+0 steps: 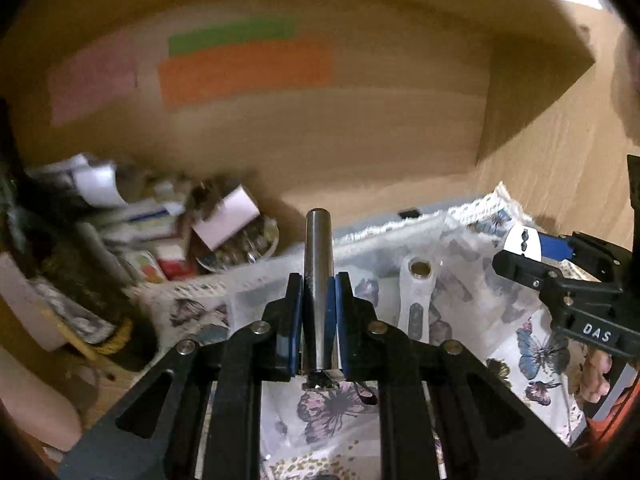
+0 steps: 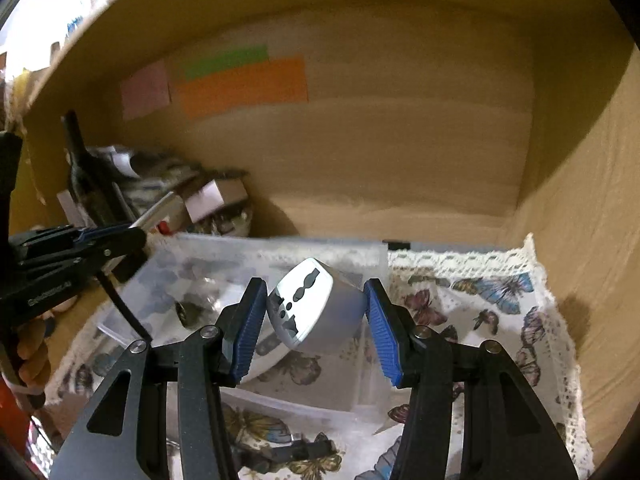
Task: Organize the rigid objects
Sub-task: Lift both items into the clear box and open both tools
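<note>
left gripper: jaws clamped (pointing forward) | right gripper: jaws clamped

Wooden back wall, coloured paper notes, butterfly tablecloth

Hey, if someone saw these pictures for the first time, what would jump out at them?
Probably the metal rod, clamped upright in the left gripper at centre. Next, the white travel adapter between the right gripper fingers, above the butterfly cloth. Behind, orange paper glows on the wooden back wall.
</note>
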Tool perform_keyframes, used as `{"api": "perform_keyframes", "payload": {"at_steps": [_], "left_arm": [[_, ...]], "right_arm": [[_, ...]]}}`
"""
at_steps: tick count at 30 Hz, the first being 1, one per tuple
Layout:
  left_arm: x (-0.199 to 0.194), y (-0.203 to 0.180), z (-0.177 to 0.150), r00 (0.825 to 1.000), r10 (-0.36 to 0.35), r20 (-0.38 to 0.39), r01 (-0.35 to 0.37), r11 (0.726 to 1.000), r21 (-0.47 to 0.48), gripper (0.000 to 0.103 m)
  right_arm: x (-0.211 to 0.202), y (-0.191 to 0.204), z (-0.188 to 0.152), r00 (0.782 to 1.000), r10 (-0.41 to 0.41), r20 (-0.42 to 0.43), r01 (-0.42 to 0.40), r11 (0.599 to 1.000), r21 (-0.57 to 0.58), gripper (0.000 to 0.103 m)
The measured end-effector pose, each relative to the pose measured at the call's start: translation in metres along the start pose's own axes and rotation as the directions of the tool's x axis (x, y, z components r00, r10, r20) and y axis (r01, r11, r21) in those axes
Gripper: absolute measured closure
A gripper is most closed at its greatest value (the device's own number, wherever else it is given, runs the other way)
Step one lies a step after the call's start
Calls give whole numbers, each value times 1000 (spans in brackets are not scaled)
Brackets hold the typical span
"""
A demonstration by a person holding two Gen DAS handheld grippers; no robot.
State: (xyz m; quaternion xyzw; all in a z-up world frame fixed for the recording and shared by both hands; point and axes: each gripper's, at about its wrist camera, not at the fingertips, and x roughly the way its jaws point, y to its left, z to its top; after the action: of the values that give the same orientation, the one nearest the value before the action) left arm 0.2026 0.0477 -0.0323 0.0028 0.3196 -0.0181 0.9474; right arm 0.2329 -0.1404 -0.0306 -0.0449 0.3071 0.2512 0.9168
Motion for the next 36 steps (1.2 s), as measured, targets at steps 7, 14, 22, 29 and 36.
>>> {"api": "perform_keyframes", "payload": {"at_steps": [7, 14, 22, 29, 36], "left_arm": [[41, -2, -12, 991, -55, -123, 55, 998, 1, 88], [48, -13, -18, 987, -61, -151, 65, 997, 27, 88], [18, -11, -13, 995, -55, -88, 57, 998, 19, 63], [-31, -12, -21, 1000, -9, 12, 9, 1000, 19, 21], [-60, -18, -56, 1000, 20, 5, -20, 999, 25, 3]], "right_arm": [[33, 3, -11, 995, 5, -95, -6, 1000, -18, 56], [48, 10, -15, 989, -16, -147, 8, 998, -55, 55], [25, 7, -9, 995, -19, -95, 15, 999, -44, 53], [-17, 11, -6, 1000, -5, -9, 4, 999, -40, 37], [-58, 24, -26, 999, 27, 27, -25, 998, -54, 37]]}}
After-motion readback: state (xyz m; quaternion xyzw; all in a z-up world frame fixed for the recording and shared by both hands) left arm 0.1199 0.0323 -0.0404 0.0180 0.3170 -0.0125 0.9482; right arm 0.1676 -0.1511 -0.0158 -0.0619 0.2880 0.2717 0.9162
